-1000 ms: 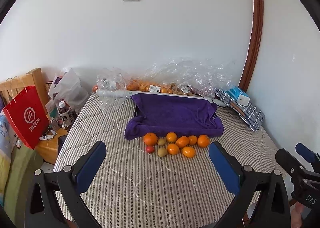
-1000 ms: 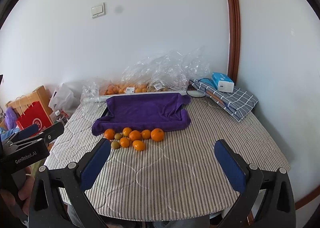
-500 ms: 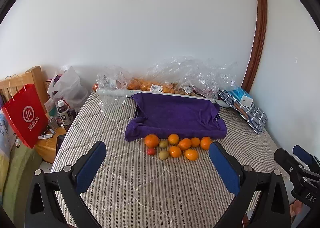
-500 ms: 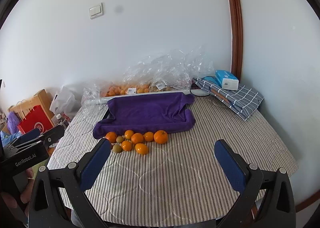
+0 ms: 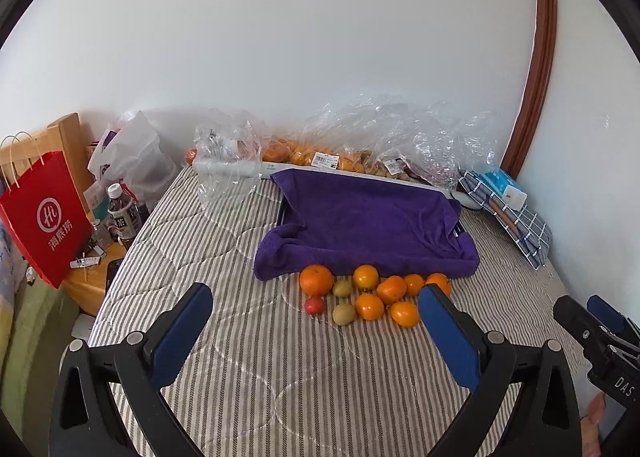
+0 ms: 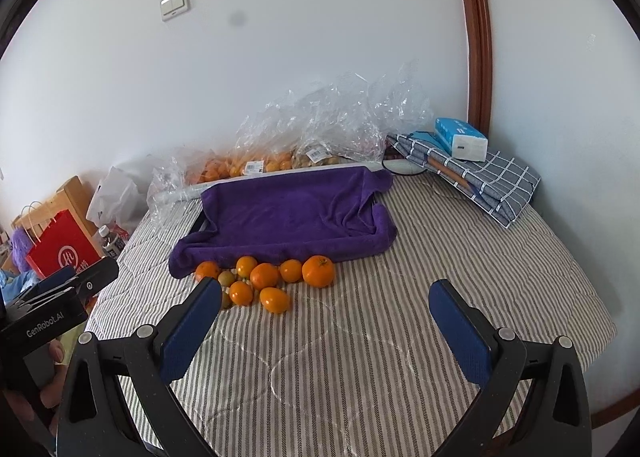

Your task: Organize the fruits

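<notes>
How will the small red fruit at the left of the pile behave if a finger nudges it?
The small red fruit looks round and smooth, so it will probably roll on the striped quilted cover. It sits slightly apart from the big orange behind, so little blocks it leftward. Being the smallest piece, it is likely light and may squirt from the open left gripper.

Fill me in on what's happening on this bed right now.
A person holds a two-finger claw in each hand over a striped bed cover, about to sort fruit. The left claw and right claw are both open and empty, hovering short of a loose cluster of oranges, with a couple of greenish fruits and one small red fruit. The cluster lies in front of a tray draped in a purple towel. Nothing is on the towel yet.
</notes>
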Action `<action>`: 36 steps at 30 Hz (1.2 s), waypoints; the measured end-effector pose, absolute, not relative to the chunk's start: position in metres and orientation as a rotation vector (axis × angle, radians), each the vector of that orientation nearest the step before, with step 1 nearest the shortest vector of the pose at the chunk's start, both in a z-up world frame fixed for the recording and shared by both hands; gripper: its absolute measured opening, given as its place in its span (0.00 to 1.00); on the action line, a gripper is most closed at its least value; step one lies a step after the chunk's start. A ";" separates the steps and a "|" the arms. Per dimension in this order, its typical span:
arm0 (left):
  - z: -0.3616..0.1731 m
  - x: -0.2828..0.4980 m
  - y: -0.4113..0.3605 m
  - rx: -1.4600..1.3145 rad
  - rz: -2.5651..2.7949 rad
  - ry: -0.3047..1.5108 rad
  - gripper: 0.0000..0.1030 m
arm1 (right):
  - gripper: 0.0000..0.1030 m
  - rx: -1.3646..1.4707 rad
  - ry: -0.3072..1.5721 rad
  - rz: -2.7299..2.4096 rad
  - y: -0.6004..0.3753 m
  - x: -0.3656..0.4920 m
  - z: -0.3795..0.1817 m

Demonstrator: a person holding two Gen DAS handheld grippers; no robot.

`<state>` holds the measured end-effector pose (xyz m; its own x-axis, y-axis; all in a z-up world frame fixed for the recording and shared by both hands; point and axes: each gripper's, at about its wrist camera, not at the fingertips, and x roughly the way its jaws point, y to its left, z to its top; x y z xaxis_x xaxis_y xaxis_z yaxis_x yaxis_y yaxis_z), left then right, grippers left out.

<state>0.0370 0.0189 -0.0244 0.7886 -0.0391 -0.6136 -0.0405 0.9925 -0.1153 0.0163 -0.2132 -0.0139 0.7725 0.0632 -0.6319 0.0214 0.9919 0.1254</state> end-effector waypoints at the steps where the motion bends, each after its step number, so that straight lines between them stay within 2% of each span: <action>1: -0.025 0.039 0.020 -0.128 -0.001 0.664 1.00 | 0.99 0.126 0.692 0.026 -0.212 0.019 -0.015; 10: -0.036 0.062 0.024 -0.111 -0.016 0.664 1.00 | 0.99 0.109 0.735 0.037 -0.207 0.048 -0.036; 17: -0.065 0.090 0.036 -0.111 -0.006 0.743 1.00 | 0.90 0.092 0.802 0.030 -0.205 0.076 -0.066; 22: -0.090 0.105 0.046 -0.086 0.037 0.776 0.99 | 0.88 0.086 0.830 0.036 -0.205 0.091 -0.092; 28: -0.119 0.119 0.058 -0.087 0.041 0.824 0.98 | 0.76 0.078 0.897 0.052 -0.203 0.114 -0.128; 31: -0.130 0.124 0.063 -0.084 0.049 0.845 0.98 | 0.62 0.074 0.924 0.076 -0.200 0.127 -0.142; 36: -0.144 0.132 0.070 -0.102 0.016 0.875 0.98 | 0.59 0.066 0.923 0.101 -0.197 0.145 -0.157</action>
